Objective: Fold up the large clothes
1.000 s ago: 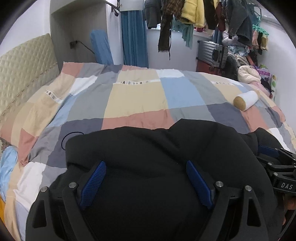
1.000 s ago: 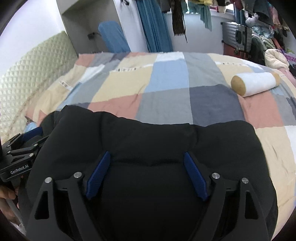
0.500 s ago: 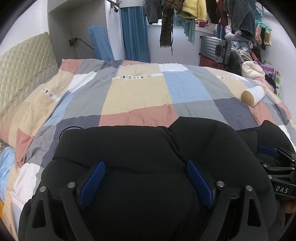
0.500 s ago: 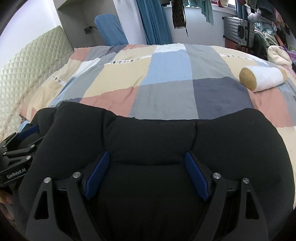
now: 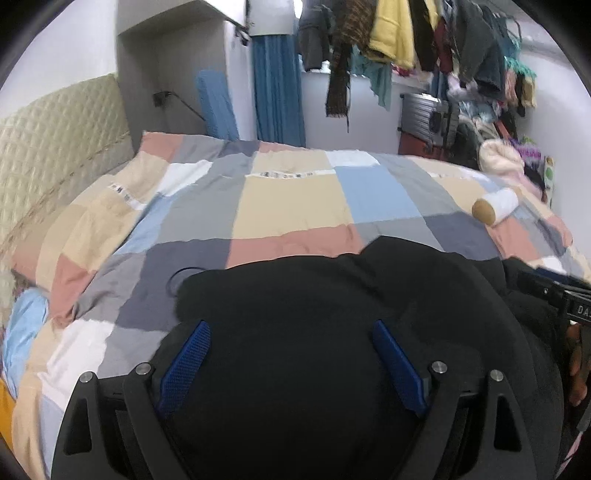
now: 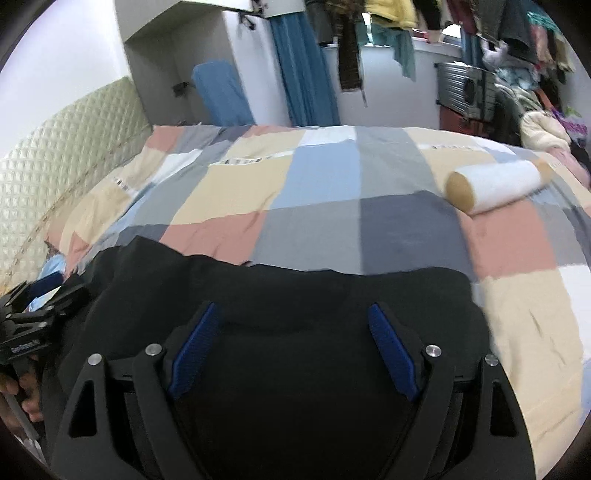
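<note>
Bedroom: a patchwork quilt (image 5: 288, 206) in grey, beige, pink and blue covers the bed, quilted headboard (image 5: 55, 147) to the left, hanging clothes (image 5: 406, 33) along the far wall. A white bolster (image 6: 495, 190) lies on the quilt's right side, well apart from the work.

The black garment (image 5: 332, 314) is bunched at the near edge of the bed, under and ahead of both of your tools. Your left gripper (image 5: 291, 354) has its blue pads spread wide, dark cloth filling the span between them. Your right gripper (image 6: 293, 345) looks the same. Neither view shows whether the pads press on the fabric or merely straddle it.

The garment's long axis runs across the bed, side to side, one tool toward each end. Both sit about equally near. Its far edge borders bare quilt, so any fold likely goes forward, away from you.
</note>
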{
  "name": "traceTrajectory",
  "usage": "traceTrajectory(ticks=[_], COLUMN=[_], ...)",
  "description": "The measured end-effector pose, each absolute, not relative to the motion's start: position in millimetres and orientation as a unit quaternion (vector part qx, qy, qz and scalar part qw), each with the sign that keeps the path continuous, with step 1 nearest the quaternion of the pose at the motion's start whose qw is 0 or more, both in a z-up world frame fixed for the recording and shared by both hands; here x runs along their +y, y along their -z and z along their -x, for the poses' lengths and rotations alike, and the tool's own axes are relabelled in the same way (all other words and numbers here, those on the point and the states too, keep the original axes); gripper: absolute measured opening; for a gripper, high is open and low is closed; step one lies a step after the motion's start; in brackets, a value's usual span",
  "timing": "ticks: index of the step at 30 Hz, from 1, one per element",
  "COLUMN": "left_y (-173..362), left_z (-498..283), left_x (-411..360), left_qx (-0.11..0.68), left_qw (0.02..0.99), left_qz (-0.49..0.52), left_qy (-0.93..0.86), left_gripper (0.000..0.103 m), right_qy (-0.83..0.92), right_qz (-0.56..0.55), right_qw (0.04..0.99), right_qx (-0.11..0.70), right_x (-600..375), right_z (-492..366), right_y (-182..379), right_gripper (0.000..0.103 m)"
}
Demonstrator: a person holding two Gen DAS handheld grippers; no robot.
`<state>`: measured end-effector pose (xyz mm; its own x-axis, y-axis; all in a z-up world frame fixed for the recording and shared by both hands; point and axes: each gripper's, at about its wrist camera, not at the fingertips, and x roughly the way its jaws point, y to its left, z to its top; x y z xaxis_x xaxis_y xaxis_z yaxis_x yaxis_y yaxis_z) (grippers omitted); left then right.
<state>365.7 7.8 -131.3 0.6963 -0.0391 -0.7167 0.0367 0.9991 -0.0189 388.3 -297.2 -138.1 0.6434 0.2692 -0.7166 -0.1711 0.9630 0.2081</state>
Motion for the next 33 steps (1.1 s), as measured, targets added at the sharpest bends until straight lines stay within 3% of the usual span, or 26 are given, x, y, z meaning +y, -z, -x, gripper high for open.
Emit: traceTrajectory(ticks=[17, 23, 29, 33], left_y=[168, 127, 52, 4], left_z=[-337, -304, -265, -235], left_x=[36, 39, 41, 36], left_qx=[0.386, 0.364, 0.333, 0.309], left_qw=[0.920, 0.930, 0.941, 0.949], left_qz=[0.049, 0.044, 0.055, 0.052], left_qy=[0.032, 0.003, -0.019, -0.018], left_gripper=[0.096, 0.096, 0.096, 0.096], right_qy=[-0.102, -0.076, -0.083, -0.082], right_qz=[-0.046, -0.061, -0.086, -0.083], right_qw=[0.901, 0.897, 0.917, 0.933], right_qx=[0.419, 0.432, 0.382, 0.341], right_x=[-322, -330, -339, -340], right_z=[-370, -356, -313, -277], right_y=[181, 154, 85, 35], right_gripper=[0.091, 0.092, 0.092, 0.103])
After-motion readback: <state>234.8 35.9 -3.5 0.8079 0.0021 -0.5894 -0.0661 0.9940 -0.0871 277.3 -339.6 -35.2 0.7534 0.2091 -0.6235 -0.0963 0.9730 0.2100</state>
